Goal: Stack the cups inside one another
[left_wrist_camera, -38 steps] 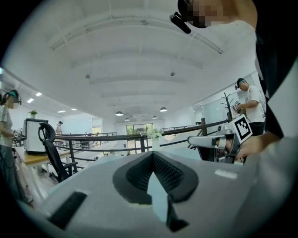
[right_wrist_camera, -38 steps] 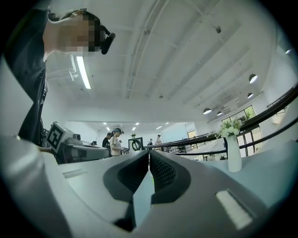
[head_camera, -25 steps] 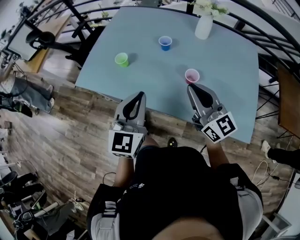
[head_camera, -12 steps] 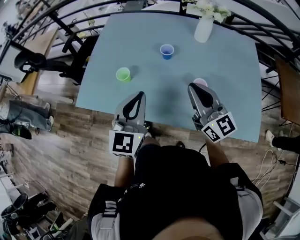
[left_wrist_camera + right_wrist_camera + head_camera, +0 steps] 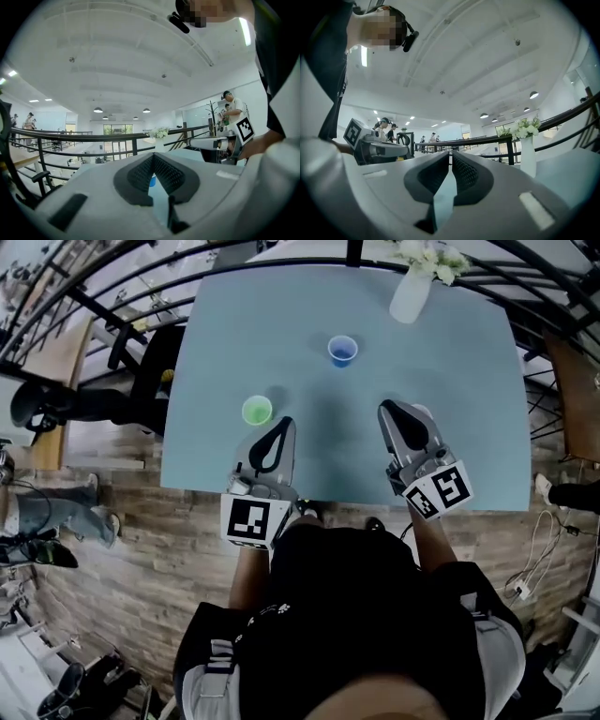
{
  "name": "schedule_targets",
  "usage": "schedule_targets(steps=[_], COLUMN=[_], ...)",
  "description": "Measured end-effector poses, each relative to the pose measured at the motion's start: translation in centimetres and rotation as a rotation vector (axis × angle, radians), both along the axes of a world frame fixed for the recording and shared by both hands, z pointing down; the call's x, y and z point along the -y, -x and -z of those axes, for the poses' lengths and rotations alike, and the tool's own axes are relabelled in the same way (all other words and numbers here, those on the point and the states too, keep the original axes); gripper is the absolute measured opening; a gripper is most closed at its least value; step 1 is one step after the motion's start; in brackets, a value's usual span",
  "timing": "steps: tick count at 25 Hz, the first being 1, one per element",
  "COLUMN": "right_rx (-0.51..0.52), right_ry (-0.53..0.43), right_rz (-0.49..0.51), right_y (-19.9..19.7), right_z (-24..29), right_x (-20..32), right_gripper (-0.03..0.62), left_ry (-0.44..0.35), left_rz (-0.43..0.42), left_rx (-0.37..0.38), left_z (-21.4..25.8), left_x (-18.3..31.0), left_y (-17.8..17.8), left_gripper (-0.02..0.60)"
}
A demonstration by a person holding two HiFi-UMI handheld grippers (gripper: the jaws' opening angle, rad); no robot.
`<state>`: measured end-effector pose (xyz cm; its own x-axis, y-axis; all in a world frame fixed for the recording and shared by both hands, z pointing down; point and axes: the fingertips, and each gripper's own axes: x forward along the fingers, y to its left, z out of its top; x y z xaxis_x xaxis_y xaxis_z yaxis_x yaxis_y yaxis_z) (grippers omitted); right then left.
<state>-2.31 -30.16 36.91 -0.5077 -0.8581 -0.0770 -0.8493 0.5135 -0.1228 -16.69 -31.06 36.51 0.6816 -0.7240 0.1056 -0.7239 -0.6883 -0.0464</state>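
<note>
Three cups stand on the light blue table (image 5: 469, 409). The green cup (image 5: 257, 411) is just left of my left gripper (image 5: 282, 421), which hangs shut and empty over the table's near part. The blue cup (image 5: 342, 350) stands farther back in the middle; a sliver of it (image 5: 151, 180) shows between the left pads. The pink cup (image 5: 424, 412) is mostly hidden behind my right gripper (image 5: 387, 407). That gripper is shut, with nothing between its pads (image 5: 461, 173). Both grippers point level across the table.
A white vase with flowers (image 5: 411, 292) stands at the table's far right edge, near a black railing (image 5: 281, 259). The vase (image 5: 528, 154) also shows ahead of the right gripper. Wooden floor (image 5: 122, 549) lies below the table's near edge.
Both grippers have moved forward from the near edge to over the table, toward the cups. The pink cup has become mostly hidden behind the right gripper. Both pairs of jaws look the same.
</note>
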Motion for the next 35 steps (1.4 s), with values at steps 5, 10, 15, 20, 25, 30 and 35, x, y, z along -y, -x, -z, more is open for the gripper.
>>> schedule_targets(steps=[5,10,15,20,25,30,35], right_rx=[-0.012,-0.03,-0.048,-0.063,-0.093,-0.11,-0.132], right_ry=[0.019,0.04,0.067,0.11,0.143,0.179,0.23], right_rz=[-0.13,-0.294,-0.462,-0.556,-0.624,-0.633,-0.618], right_y=[0.0,-1.6,-3.7,-6.6,-9.7,-11.5,-12.9], right_z=[-1.4,-2.3,-3.6,-5.2,-6.7,-8.6,-11.0], right_x=[1.5,1.3,-0.7,-2.3,-3.5,-3.7,-3.3], right_gripper=[0.023,0.04,0.046,0.064,0.093,0.153,0.239], left_ry=[0.014,0.026,0.052,0.057,0.048,0.049,0.048], left_rz=[-0.103,-0.219,-0.327,-0.378,-0.401,-0.381,-0.342], left_rx=[-0.006,-0.002,-0.018,0.006,0.004,0.017,0.04], left_z=[-0.9,-1.6,-2.2,-2.3,-2.0,-1.9,-1.8], left_x=[2.6,4.2,4.8,4.7,3.9,3.4,3.2], left_y=[0.2,-0.4,-1.7,-3.2,-5.1,-6.1,-6.7], left_gripper=[-0.009,-0.008,-0.009,-0.009,-0.009,-0.009,-0.009])
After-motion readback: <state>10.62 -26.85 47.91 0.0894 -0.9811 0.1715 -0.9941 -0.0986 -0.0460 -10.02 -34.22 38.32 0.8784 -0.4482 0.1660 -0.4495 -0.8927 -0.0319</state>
